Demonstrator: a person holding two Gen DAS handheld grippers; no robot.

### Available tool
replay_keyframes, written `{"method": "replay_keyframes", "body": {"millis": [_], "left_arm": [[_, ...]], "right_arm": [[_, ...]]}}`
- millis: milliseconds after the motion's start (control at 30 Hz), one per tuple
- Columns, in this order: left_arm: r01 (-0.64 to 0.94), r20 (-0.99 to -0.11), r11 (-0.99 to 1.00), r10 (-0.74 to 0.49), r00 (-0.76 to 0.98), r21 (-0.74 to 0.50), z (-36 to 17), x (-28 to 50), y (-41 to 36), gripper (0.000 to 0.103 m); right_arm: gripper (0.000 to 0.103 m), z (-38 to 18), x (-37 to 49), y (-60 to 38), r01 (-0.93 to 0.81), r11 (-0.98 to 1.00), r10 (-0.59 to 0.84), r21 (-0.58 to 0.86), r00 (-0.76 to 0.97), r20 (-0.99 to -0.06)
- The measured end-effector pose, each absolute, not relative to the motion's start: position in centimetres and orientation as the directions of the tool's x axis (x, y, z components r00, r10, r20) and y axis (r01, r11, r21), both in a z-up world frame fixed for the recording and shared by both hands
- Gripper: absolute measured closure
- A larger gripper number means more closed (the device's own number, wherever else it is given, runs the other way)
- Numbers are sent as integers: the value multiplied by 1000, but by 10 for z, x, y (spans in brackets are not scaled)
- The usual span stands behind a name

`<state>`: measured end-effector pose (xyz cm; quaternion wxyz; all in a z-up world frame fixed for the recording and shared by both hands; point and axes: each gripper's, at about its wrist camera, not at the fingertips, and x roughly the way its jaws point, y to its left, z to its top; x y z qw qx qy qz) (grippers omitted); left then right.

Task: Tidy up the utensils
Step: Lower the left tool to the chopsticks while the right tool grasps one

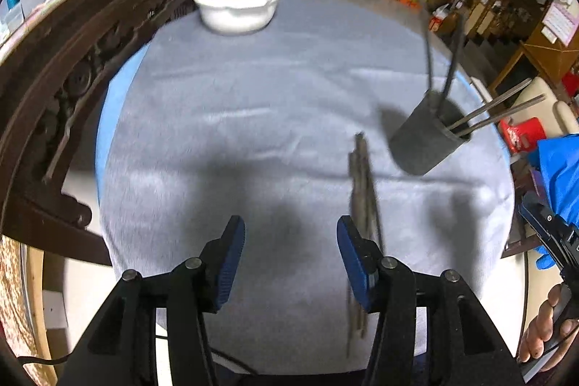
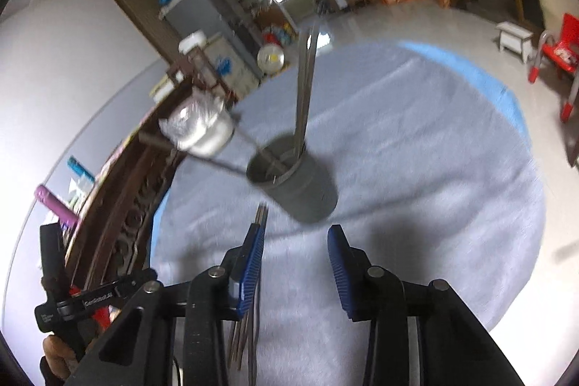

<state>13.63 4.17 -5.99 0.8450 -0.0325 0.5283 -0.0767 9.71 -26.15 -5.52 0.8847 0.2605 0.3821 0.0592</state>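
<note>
A: Where's the stuff rel. to the dark grey cylindrical utensil holder (image 1: 425, 140)?

B: Holder stands upright on the round table w/ pale grey cloth (image 1: 253, 96). Four long thin metal chopsticks (image 1: 450, 60) stick out of it, two leaning one way, two splayed the other. In the right wrist view the same holder (image 2: 300, 183) sits just ahead of the tools, sticks fanning out of its mouth.

A: Loose ones?

B: A bundle of thin brownish-grey chopsticks (image 1: 363, 205) lies flat on the cloth, near the holder, on its near side, not touching it. Blurry, so can't count them.

A: Left tool?

B: Left tool (image 1: 289, 241) has blue pads set partly apart, nothing between them. The bundle runs along the outer side of one blue pad (image 1: 353, 252); can't tell if it touches.

A: Right tool?

B: Right tool (image 2: 295, 248) is also gapped, only bare cloth between the pads. The bundle (image 2: 258, 223) lies beside the outer face of its one pad (image 2: 253, 259), tips pointing at the holder. Its body also shows at the left view's edge, w/ a hand (image 1: 546, 324) on the grip.

A: Anything else?

B: White lidded ceramic pot w/ clear plastic wrap (image 1: 237, 2), well apart from the holder, at the far table edge by a dark carved wooden bench back (image 1: 72, 71).
</note>
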Motion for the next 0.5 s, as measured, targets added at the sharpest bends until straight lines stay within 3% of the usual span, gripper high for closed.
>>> {"method": "replay_keyframes", "body": {"millis": [233,500], "left_arm": [[88,-916,985,-171,363,-149,-90,129,45,49],[89,-927,982,-188,325,-168,-107,121,47,49]], "right_arm": [[63,-99,112,-219,68,840,410,537,569,-713],[63,-138,127,-168,26,868,435,496,446,-783]]}}
